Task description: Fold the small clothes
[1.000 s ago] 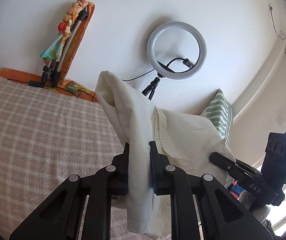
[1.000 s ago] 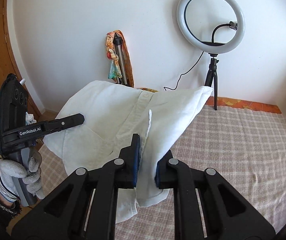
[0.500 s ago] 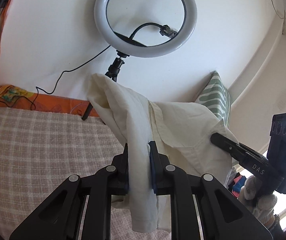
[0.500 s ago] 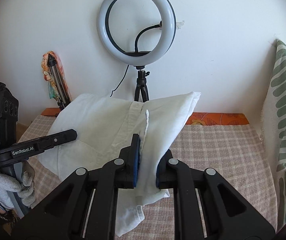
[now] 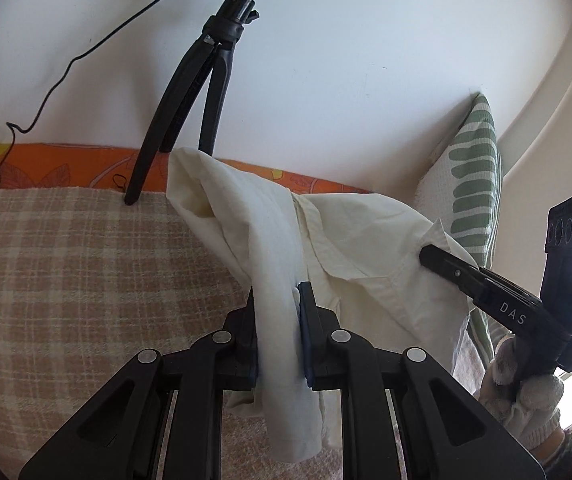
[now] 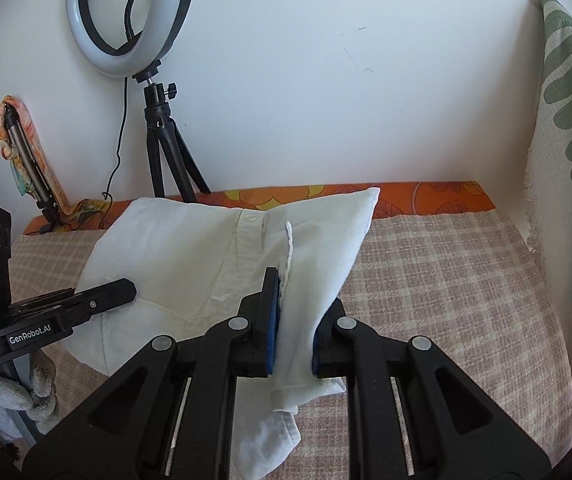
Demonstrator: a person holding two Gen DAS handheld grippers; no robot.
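Note:
A small white button shirt (image 5: 350, 240) hangs stretched between my two grippers above the checked bed cover (image 5: 65, 280). My left gripper (image 5: 277, 312) is shut on a bunched edge of the shirt. My right gripper (image 6: 292, 304) is shut on the other edge of the shirt (image 6: 189, 256), near the button placket. In the left wrist view the right gripper (image 5: 430, 254) shows at the right, clamped on the cloth. In the right wrist view the left gripper (image 6: 125, 288) shows at the left, clamped on the cloth. The shirt's lower part hangs loose below the jaws.
A ring light on a black tripod (image 6: 165, 144) stands at the wall behind the shirt. A green-striped pillow (image 6: 566, 160) leans at the right. An orange patterned sheet (image 6: 426, 196) runs along the wall. A folded tripod wrapped in cloth (image 6: 21, 160) stands at the far left.
Both grippers have carried the shirt toward the wall and lower over the bed. The ring light's tripod and the pillow are now much closer. Both grips are unchanged.

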